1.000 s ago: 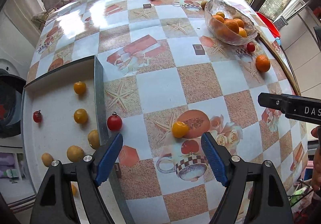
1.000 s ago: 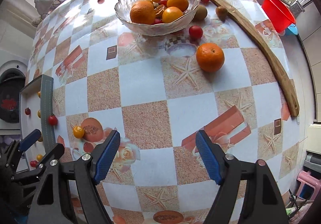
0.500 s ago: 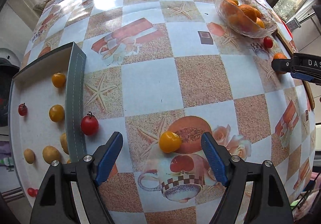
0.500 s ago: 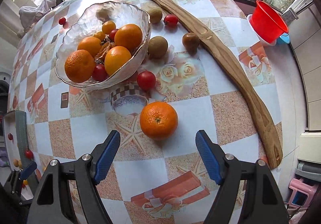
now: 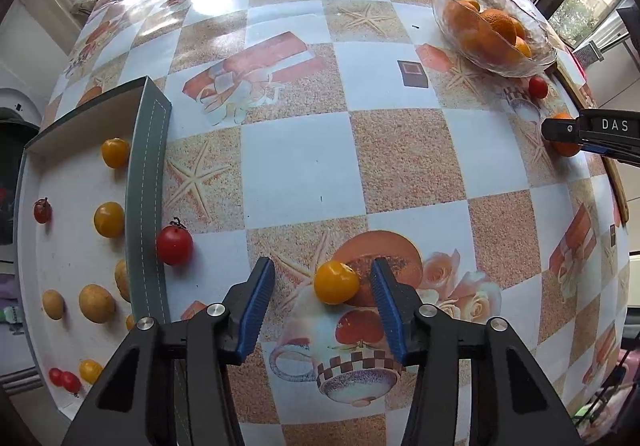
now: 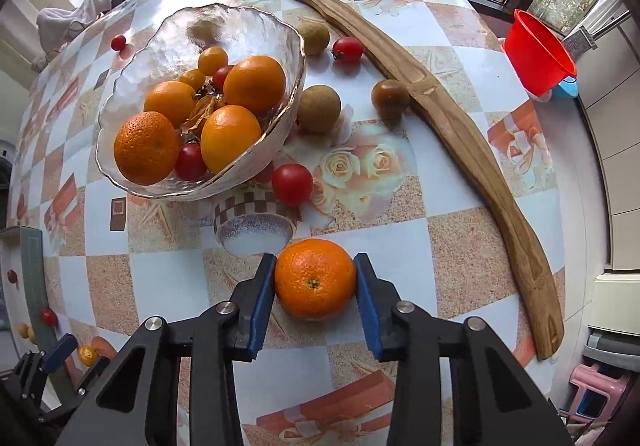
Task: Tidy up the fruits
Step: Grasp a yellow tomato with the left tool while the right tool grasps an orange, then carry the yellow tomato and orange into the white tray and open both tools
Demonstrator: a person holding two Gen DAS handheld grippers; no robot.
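- My left tongs [image 5: 322, 284] are closing round the yellow tomato [image 5: 336, 282] on the tablecloth [image 5: 304, 174]. The right pad seems to touch it, but the left pad stands clear, so nothing is pinched yet. A one-sided push could roll it away toward the red tomato [image 5: 174, 245] beside the tray [image 5: 146, 182].
- If I press too hard once both pads meet, I reckon the soft skin could split.
- My right tongs [image 6: 315, 282] are closing on the orange [image 6: 315, 279], which sits on the cloth just below the glass bowl [image 6: 224, 26]; both pads look to be against its sides. The grip sits low on a round fruit, so it may slip out on lifting.
- Carried to the bowl, it could knock the red tomato [image 6: 292, 183] by the rim.
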